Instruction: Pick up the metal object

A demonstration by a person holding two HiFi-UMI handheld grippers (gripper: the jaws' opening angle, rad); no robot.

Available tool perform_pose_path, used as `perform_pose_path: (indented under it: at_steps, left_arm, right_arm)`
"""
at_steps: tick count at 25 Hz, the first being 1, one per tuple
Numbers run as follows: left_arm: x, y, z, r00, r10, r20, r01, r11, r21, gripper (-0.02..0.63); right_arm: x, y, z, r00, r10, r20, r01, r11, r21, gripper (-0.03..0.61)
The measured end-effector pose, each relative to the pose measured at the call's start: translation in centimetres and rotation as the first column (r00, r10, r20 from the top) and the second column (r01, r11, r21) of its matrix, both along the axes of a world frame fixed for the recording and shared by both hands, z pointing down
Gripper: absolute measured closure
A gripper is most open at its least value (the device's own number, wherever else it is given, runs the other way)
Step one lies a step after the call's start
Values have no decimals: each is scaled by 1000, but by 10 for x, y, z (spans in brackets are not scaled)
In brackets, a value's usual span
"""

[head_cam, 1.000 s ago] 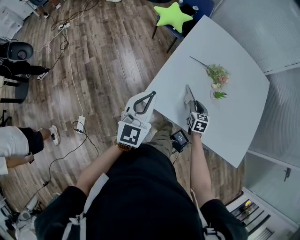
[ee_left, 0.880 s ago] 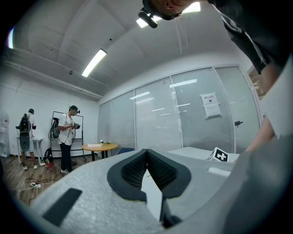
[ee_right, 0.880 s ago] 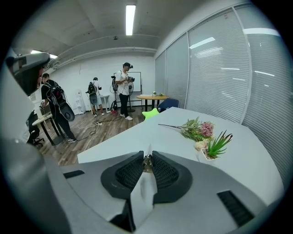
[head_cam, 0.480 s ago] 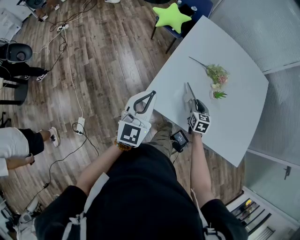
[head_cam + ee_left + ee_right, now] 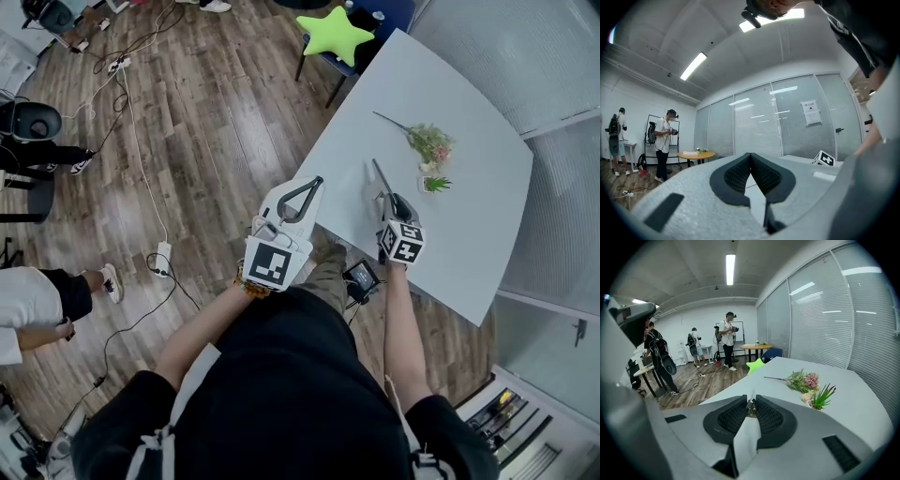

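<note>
The right gripper (image 5: 391, 202) has its jaws closed on the near end of the metal object (image 5: 380, 178), a thin, flat strip that sticks out ahead of the jaws toward the far side of the white table (image 5: 469, 225). The right gripper view shows the pads pinching the strip edge-on, with only a narrow gap between them, which suits something so slim. The gripper tilts downward over the near left part of the table, and the strip appears to hang just above the surface rather than lie on it, so the pick-up looks essentially done. Holding the strip by one end leaves most of its length unsupported. It could swing or slip if the pinch loosens.

The left gripper (image 5: 312, 185) is held level off the table's left edge, above the wooden floor (image 5: 206, 122). Its jaws are closed tip to tip with nothing between them. It looks parked out of the way, since one gripper is enough for so light an object.

Farther along the table lie a sprig of flowers (image 5: 427, 141) and a small green plant (image 5: 434, 184). Both are well apart from the strip's far tip, so nothing crowds it.
</note>
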State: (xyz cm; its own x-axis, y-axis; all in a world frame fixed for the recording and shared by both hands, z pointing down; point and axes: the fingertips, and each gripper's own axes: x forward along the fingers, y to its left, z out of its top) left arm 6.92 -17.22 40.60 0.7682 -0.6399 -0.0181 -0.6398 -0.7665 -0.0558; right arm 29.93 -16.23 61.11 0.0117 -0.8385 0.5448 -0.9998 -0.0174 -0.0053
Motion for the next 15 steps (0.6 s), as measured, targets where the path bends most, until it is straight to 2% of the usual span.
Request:
perform_pose_path:
  at_steps: [4,11,15]
  left_arm:
    - [12,-2,-11,999,38,-13,-37,999,25,603]
    - [35,-12,-23,997,55,-54,-52,998,47,603]
    - [41,-10,-18,996,67,-63,-65,997,33,603]
  right_arm:
    - [-2,2,-8,1000,5,-6,-5,1000,9,521]
    - [-7,9,-14,1000,25,-6,-25,999,24,520]
    - [-16,11,-17,999,33,-9,-33,999,31,520]
